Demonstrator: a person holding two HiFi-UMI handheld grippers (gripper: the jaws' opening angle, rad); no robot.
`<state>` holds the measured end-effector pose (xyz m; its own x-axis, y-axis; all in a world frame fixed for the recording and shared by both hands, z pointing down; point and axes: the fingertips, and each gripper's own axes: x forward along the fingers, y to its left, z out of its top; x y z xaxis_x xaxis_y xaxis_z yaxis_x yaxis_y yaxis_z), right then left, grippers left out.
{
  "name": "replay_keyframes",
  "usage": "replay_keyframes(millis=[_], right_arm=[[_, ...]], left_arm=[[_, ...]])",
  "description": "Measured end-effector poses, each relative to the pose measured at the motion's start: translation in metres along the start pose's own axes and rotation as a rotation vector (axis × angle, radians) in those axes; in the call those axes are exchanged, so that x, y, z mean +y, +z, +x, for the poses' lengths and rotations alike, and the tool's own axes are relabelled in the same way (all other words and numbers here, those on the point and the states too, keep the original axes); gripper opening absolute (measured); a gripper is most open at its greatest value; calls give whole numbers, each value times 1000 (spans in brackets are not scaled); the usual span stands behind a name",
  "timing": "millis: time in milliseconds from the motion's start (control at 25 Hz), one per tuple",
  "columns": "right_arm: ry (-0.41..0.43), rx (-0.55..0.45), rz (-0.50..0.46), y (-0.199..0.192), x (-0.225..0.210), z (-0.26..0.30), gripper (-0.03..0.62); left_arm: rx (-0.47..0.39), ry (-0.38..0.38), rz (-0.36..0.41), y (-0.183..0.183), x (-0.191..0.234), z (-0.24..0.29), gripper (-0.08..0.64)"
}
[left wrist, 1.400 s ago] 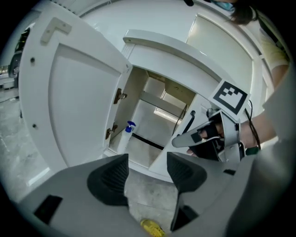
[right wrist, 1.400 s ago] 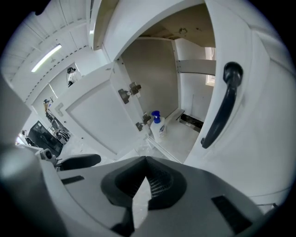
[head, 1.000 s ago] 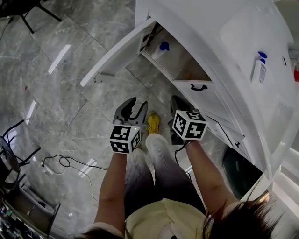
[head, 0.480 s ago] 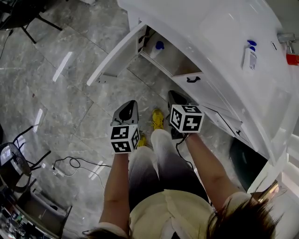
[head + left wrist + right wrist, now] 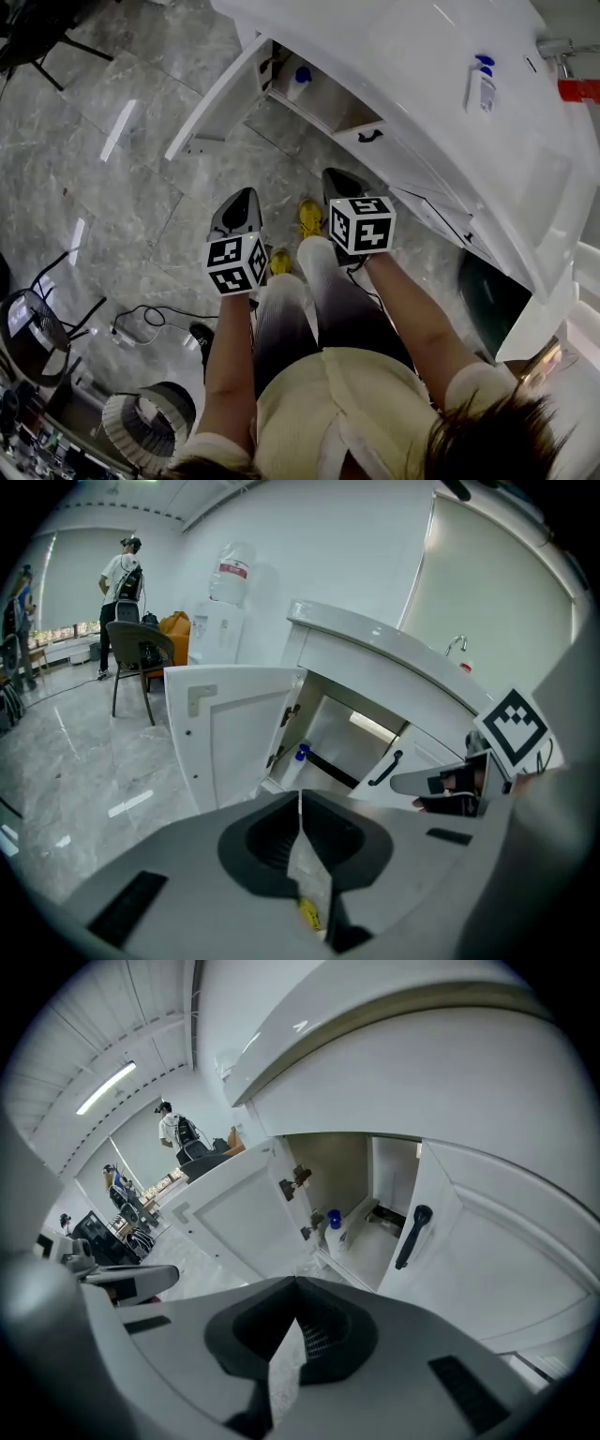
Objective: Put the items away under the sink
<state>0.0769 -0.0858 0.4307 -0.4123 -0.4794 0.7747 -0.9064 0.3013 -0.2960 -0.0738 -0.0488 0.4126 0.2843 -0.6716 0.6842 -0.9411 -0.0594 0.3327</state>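
Left tool [image 5: 242,199] higher, bottle [image 5: 300,82] well beyond

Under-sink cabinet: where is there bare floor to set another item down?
Free: the cabinet floor between the blue-capped bottle and the door with the black handle. Crowded only at the left, hinge side, where the bottle stands.

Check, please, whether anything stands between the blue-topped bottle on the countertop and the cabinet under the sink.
Nothing visible does. The cabinet's left door is swung wide, and the cabinet floor is bare beside one blue-capped bottle standing at its hinge side. The right door, with the black handle, screens the other side.
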Motion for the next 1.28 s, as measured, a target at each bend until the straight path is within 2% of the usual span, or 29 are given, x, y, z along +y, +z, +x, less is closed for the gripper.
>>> replay_keyframes(millis=[320,520,840,1280], right_arm=[[-3,-13,2,5,3,-24,25],[4,-43,-1,4,7,-41,25],[10,-88,-10,22,19,-61,25],[23,-93,-18,9,34,-78,25]], left_arm=[[10,34,-2,9,-2,-24,46],[-17,52,1,9,-6,-42,46],[-43,48,29,27,-12,-59,46],[-62,44,79,30,-19,-89,46]])
